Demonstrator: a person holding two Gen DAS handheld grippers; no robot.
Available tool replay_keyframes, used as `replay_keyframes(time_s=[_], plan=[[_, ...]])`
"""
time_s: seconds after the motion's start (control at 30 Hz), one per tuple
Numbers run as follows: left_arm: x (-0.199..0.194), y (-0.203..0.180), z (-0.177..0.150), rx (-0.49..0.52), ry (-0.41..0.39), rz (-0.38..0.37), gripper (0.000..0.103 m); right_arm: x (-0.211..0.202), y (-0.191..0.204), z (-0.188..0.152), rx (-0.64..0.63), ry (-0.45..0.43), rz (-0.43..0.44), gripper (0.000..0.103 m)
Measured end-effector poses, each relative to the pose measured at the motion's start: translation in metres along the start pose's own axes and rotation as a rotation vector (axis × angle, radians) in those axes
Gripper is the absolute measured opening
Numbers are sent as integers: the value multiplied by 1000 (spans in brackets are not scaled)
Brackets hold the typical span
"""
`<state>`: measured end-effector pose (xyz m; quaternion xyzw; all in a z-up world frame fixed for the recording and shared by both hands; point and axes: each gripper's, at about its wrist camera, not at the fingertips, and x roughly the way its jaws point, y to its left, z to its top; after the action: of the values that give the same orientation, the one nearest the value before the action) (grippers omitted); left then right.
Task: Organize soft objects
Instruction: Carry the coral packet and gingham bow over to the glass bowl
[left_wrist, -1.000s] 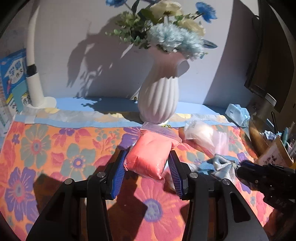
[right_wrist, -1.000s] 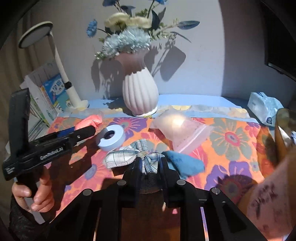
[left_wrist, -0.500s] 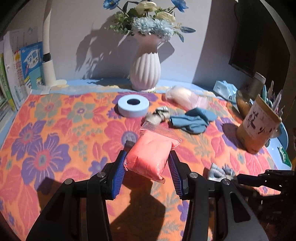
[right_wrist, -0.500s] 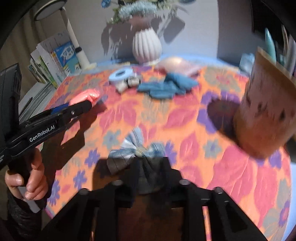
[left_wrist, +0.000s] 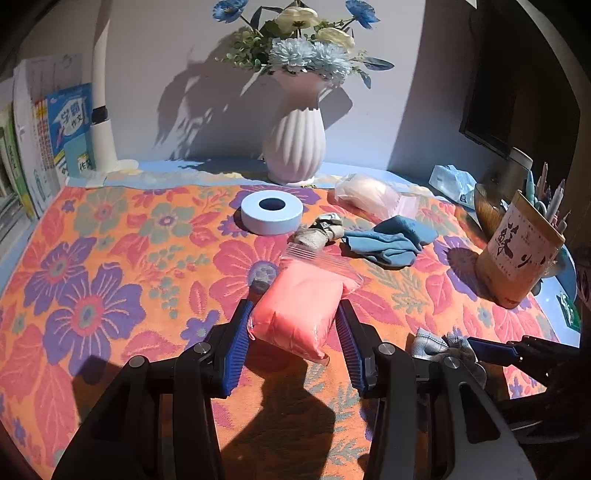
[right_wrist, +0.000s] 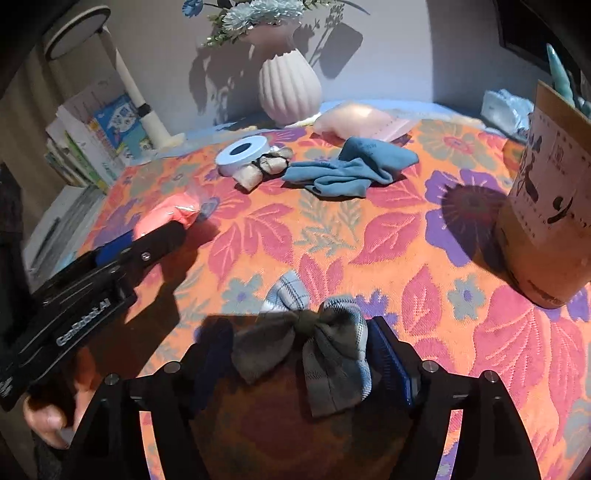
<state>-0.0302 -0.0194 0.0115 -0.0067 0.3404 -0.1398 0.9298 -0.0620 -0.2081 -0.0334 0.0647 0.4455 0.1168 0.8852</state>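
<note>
Plaid bow (right_wrist: 317, 343) lies low in the frame between the just-opened, wide right gripper (right_wrist: 299, 363) jaws, released, while the left gripper (left_wrist: 293, 343) clamps the pink bag (left_wrist: 299, 306) at centre.

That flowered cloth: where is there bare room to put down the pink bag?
The cloth's left half is bare, from the books to the tape roll. Also the strip between the pink bag and blue cloth. It is crowded near the vase, and by the pen holder and plaid bow.
</note>
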Motion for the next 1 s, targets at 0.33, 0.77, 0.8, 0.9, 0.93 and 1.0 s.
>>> replay_keyframes(time_s=[0.33, 0.77, 0.8, 0.9, 0.93, 1.0], plan=[[1, -5, 1, 24, 15, 6, 43, -11, -14, -7, 68, -29, 5, 34], [-48, -96, -8, 125, -41, -195, 43, -95, -95, -43, 314, -90, -41, 34], [-51, -105, -8, 131, -44, -215, 43, -105, -105, -46, 340, -104, -59, 34], [-59, -133, -8, 163, -46, -269, 43, -126, -132, -54, 410, -140, -87, 34], [-62, -142, -9, 175, -47, -285, 43, -134, -142, -57, 437, -156, -96, 34], [-64, -159, -9, 198, -45, -315, 43, -146, -158, -62, 473, -180, -109, 34]])
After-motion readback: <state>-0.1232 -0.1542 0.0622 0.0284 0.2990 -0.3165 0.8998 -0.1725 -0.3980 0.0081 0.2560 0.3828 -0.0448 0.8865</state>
